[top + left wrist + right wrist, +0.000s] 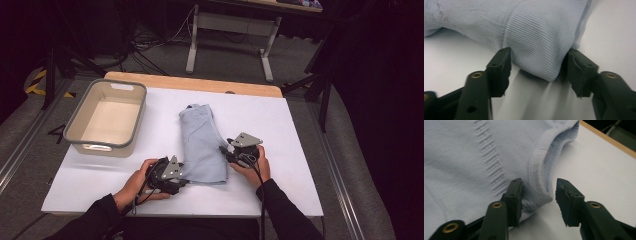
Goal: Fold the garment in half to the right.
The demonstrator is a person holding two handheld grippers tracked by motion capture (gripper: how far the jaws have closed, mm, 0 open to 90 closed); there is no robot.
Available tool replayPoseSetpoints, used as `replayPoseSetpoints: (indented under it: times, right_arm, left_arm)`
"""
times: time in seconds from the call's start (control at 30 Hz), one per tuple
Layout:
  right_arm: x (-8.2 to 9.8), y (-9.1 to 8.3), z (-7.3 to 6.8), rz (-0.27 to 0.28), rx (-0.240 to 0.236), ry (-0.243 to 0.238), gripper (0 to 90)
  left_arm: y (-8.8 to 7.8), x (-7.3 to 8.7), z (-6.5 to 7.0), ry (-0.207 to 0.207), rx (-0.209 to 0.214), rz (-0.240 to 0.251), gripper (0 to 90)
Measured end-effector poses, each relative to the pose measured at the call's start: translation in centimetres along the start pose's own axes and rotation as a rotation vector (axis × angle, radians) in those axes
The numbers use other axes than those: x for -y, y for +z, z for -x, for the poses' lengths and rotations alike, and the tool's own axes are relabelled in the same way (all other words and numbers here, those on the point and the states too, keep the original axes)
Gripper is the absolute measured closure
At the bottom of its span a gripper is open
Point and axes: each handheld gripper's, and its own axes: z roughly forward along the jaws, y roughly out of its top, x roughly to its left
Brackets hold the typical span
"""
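Looking from the high view, the folded shirt (201, 145) lies mid-table, long axis running near to far, with the left gripper (184, 183) at its near-left corner and the right gripper (224, 150) at its near-right edge. Left gripper view: jaws parted, a fold between them, not pinched. Right gripper view: jaws apart around the ribbed edge (537, 177), also loose. Bin (80, 118) sits far left.

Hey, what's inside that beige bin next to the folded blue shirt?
The bin looks empty: its pale floor is bare. The near wall hides a strip of floor just behind it. The shirt lies outside on the table.
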Motion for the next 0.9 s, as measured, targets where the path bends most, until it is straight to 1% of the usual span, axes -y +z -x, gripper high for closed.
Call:
replayPoseSetpoints:
  times: [0.03,0.07,0.1,0.13,0.17,0.2,0.27,0.33,0.4,0.5,0.53,0.6,0.7,0.77,0.83,0.9]
  right_arm:
    - [0.0,0.3,0.2,-0.006,-0.016,0.015,55.4]
    - [0.1,0.6,0.6,-0.01,-0.043,0.033,55.6]
    - [0.0,0.7,0.8,-0.012,-0.051,0.041,55.5]
    - [0.0,0.8,1.0,-0.012,-0.062,0.051,55.5]
    - [-0.1,1.0,1.3,-0.01,-0.072,0.058,55.4]
    - [-0.2,1.1,1.6,-0.006,-0.087,0.066,54.4]
    - [-0.3,1.8,2.2,-0.019,-0.137,0.071,52.5]
    - [-0.3,2.3,2.9,-0.018,-0.191,0.089,52.7]
    - [-0.3,2.7,3.4,-0.031,-0.239,0.102,51.9]
    - [-0.4,3.1,3.8,-0.043,-0.28,0.095,53.2]
    - [-0.5,3.2,3.9,-0.053,-0.29,0.098,53.2]
    - [-0.6,3.5,4.1,-0.07,-0.313,0.124,53.7]
    - [-0.6,3.7,4.3,-0.081,-0.332,0.155,55.9]
    - [-0.5,3.7,4.4,-0.08,-0.341,0.171,60.5]
    - [-0.6,3.6,4.2,-0.081,-0.338,0.172,63.7]
    - [-0.7,3.5,4.0,-0.084,-0.32,0.159,67.6]
  left_arm:
    - [0.0,0.0,0.1,0.015,0.006,0.001,53.3]
    - [0.0,-0.1,0.1,0.02,0.005,0.001,55.8]
    - [0.0,-0.1,0.2,0.024,0.01,-0.003,58.9]
    - [0.0,-0.1,0.2,0.027,0.011,-0.01,63.6]
    - [0.0,-0.1,0.2,0.042,0.009,-0.011,69.4]
    - [0.0,-0.1,0.2,0.043,0.006,-0.016,73.6]
    - [-0.1,-0.1,0.0,0.051,0.011,-0.015,77.7]
    - [-0.2,-0.1,-0.1,0.057,0.01,-0.018,79.4]
    - [-0.4,0.0,-0.1,0.065,0.013,-0.023,80.1]
    - [-0.4,0.1,-0.2,0.069,0.014,-0.018,80.3]
    - [-0.4,0.1,-0.2,0.071,0.014,-0.021,80.3]
    - [-0.5,0.1,-0.2,0.081,0.009,-0.019,80.5]
    - [-0.6,0.2,-0.1,0.077,0.008,-0.025,80.7]
    - [-0.6,0.2,-0.1,0.08,0.008,-0.026,81.0]
    - [-0.6,0.2,-0.1,0.08,0.009,-0.026,81.0]
    - [-0.6,0.2,-0.1,0.086,0.009,-0.027,81.1]
